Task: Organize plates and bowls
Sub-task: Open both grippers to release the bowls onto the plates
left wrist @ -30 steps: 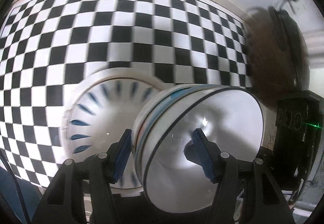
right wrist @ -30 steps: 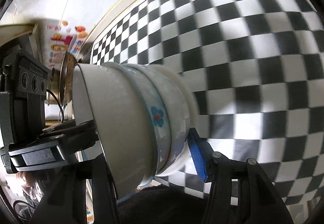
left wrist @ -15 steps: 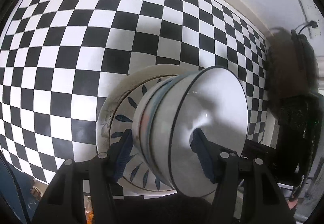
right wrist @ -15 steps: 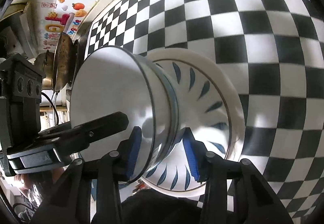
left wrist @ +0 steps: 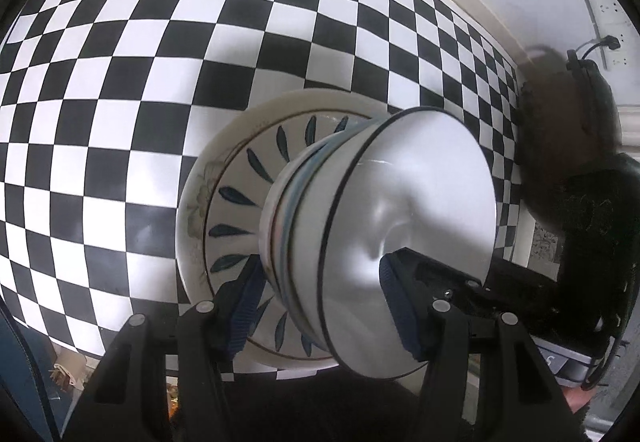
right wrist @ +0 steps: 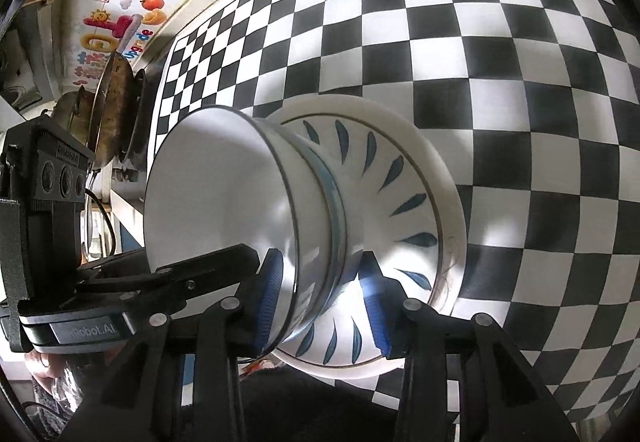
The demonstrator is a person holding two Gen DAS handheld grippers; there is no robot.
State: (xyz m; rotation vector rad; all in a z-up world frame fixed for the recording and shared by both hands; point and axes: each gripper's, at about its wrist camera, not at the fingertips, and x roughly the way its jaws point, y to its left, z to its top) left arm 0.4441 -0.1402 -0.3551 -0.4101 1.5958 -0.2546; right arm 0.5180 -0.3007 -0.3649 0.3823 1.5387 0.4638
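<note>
A stack of white bowls (left wrist: 408,202) with a dark-rimmed bowl on top sits tilted toward the camera, its base down on a white plate with blue leaf marks (left wrist: 236,178). That plate lies on a wider cream plate. My left gripper (left wrist: 320,302) is shut on the stack's wall, one pad inside the top bowl and one outside. From the opposite side my right gripper (right wrist: 320,298) clamps the same bowl stack (right wrist: 224,194) over the leaf plate (right wrist: 404,178). Each view shows the other gripper's black finger inside the bowl.
A black-and-white checkered cloth (left wrist: 120,82) covers the table around the plates. A dark pan (left wrist: 560,114) leans at the table's end by the wall, also seen as the pan (right wrist: 112,110) beside a pot. The table's near edge (left wrist: 80,350) runs just below the plates.
Both grippers carried the bowl stack across and down onto the leaf-patterned plate, which now lies right under it. The right jaws narrowed on the stack's wall.
</note>
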